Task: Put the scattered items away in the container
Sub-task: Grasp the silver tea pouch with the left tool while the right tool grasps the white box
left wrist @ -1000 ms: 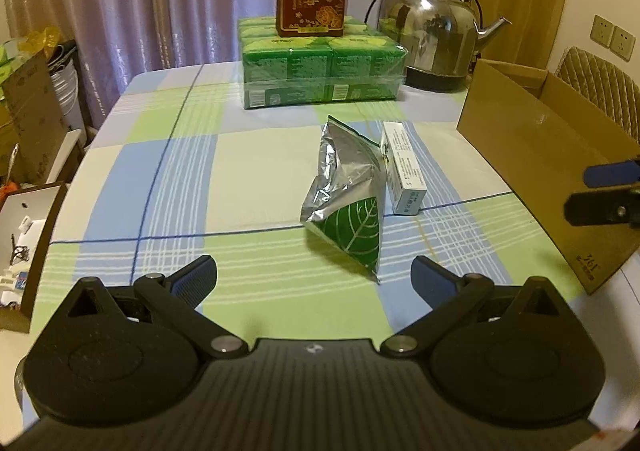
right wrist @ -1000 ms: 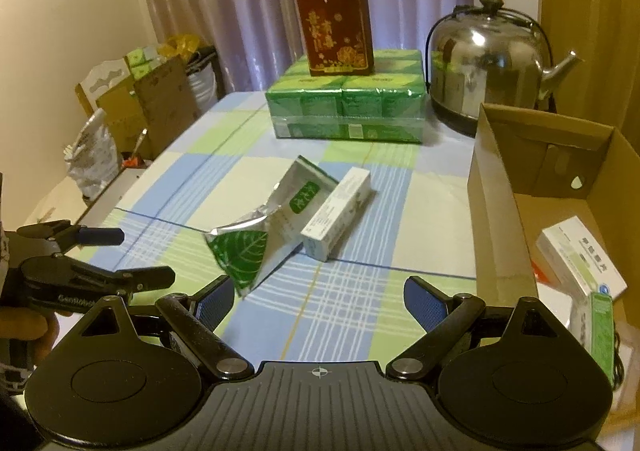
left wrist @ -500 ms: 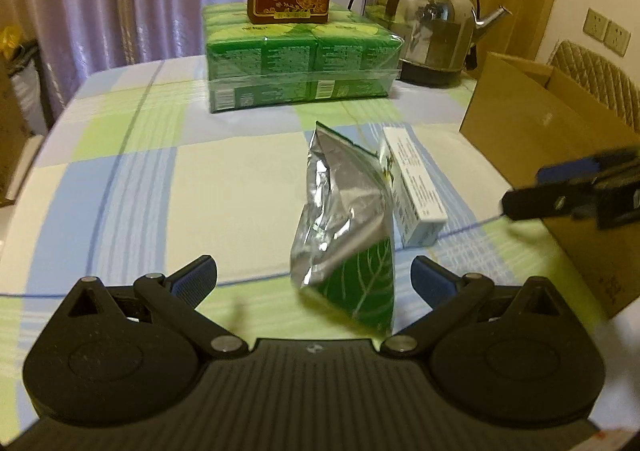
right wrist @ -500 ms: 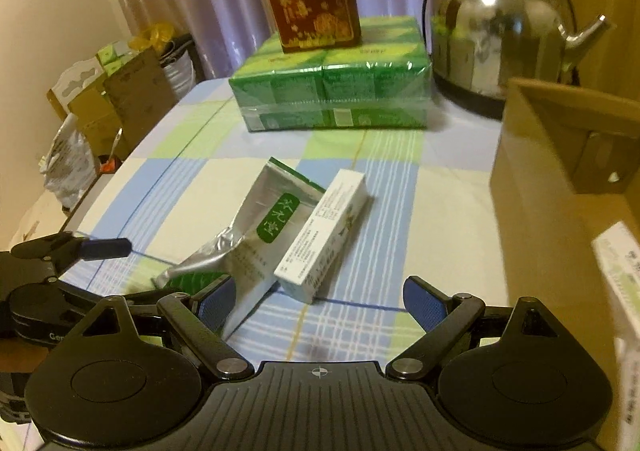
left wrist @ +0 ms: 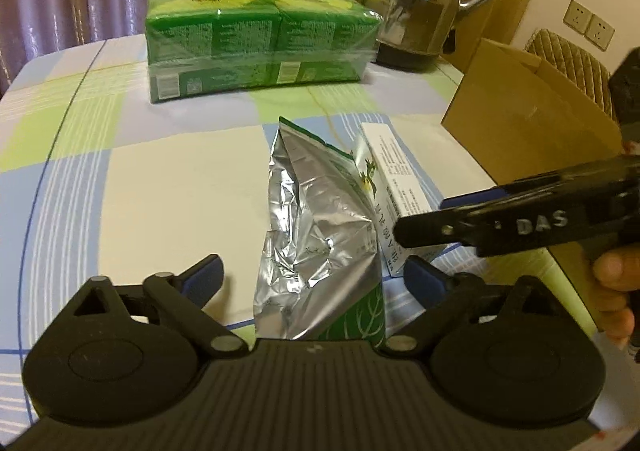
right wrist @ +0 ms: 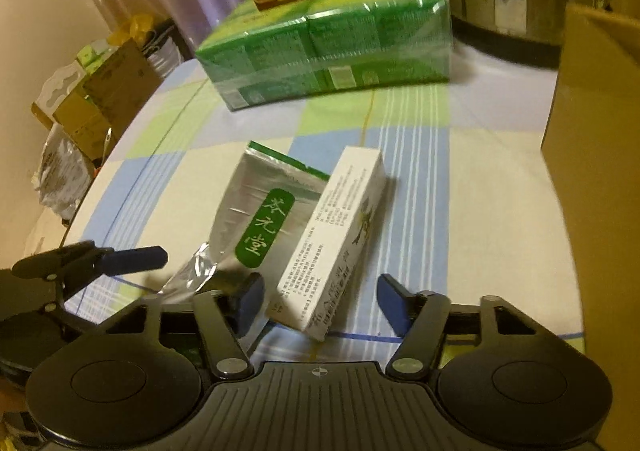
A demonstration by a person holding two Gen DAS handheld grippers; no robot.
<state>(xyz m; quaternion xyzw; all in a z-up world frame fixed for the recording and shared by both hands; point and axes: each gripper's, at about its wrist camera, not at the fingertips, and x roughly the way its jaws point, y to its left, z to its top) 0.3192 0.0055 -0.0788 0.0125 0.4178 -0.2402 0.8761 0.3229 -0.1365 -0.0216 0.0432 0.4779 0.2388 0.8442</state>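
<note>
Checked tablecloth (left wrist: 160, 179), both grippers (left gripper (left wrist: 314, 285), right gripper (right wrist: 320, 297)) agape and empty around foil pouch (left wrist: 320, 219) and white box (right wrist: 336, 235).

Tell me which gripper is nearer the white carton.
Right. The right gripper has its open jaws on either side of the white carton's near end. The left gripper is centred on the foil pouch beside it, with the carton off its right finger.

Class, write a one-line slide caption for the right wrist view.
Open right tongs straddle a white carton beside a silver pouch.
</note>
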